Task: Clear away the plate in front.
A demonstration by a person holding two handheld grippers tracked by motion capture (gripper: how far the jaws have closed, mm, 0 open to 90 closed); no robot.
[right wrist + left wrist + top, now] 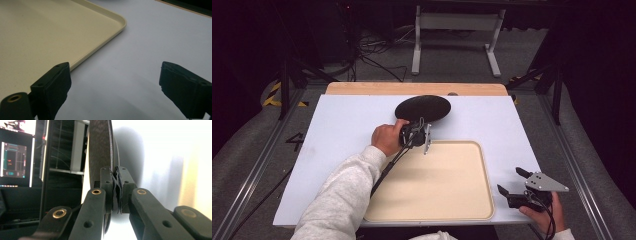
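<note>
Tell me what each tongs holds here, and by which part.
The left tongs are shut on the black plate, pinching its near rim. The right tongs stand open over the table, holding nothing.

Count on the desk (342,125): one black plate (424,106) at twelve o'clock; one beige tray (437,182) at six o'clock. Two grippers: left gripper (421,134) at centre, right gripper (512,182) at four o'clock.
</note>
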